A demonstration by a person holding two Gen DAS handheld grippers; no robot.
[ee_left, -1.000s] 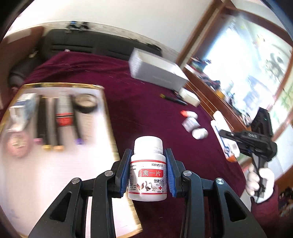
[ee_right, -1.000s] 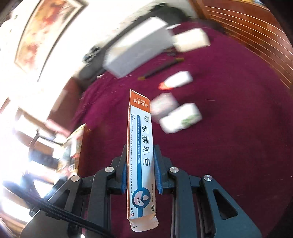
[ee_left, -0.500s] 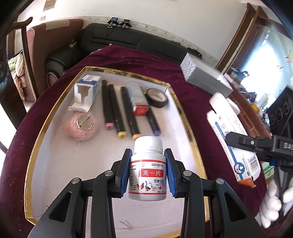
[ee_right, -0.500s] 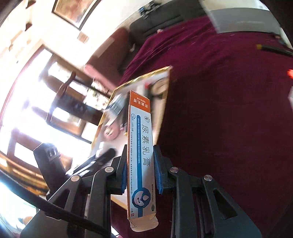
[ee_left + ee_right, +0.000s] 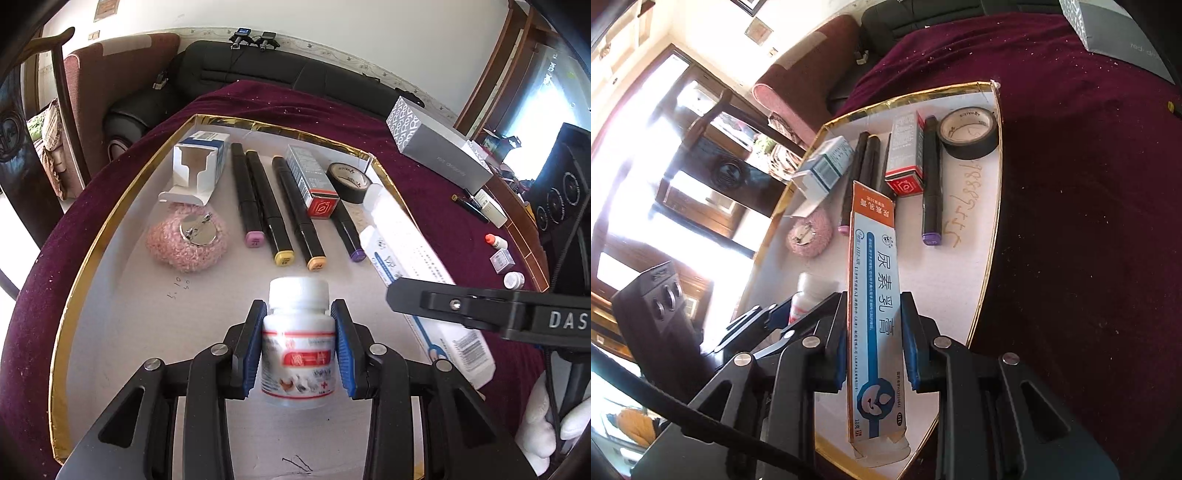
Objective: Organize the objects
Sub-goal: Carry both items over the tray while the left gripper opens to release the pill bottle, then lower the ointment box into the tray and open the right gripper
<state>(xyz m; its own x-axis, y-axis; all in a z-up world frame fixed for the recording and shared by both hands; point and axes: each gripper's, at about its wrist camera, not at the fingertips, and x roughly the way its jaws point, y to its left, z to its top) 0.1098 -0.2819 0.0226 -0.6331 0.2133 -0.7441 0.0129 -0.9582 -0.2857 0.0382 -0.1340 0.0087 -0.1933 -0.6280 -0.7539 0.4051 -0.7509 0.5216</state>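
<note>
Over the gold-rimmed white tray (image 5: 92,236), the left gripper (image 5: 298,345) is clamping a white pill bottle (image 5: 298,339) between its blue pads, upright, cap away from the camera, label facing it. Just to its right, the right gripper (image 5: 874,341) is pinching a long blue-and-white ointment carton (image 5: 873,314) at mid-length, the orange end pointing toward the tray's far side; in the left wrist view the carton (image 5: 424,273) is lying along the tray's right edge, under that gripper's black finger. Both jaws are closed on their loads. Whether bottle or carton is touching the tray floor cannot be told. Resting at the tray's far end: an opened blue-and-white box (image 5: 199,166), a pink fluffy brooch (image 5: 186,243), four black markers (image 5: 255,199) side by side, a red-ended carton (image 5: 314,181) lying across them, and a black tape roll (image 5: 349,177). Beyond the tray, the maroon tabletop (image 5: 443,218) is carrying a grey box (image 5: 439,155) and a few small bottles (image 5: 496,242). A white-gloved hand (image 5: 539,424) is showing at lower right.
</note>
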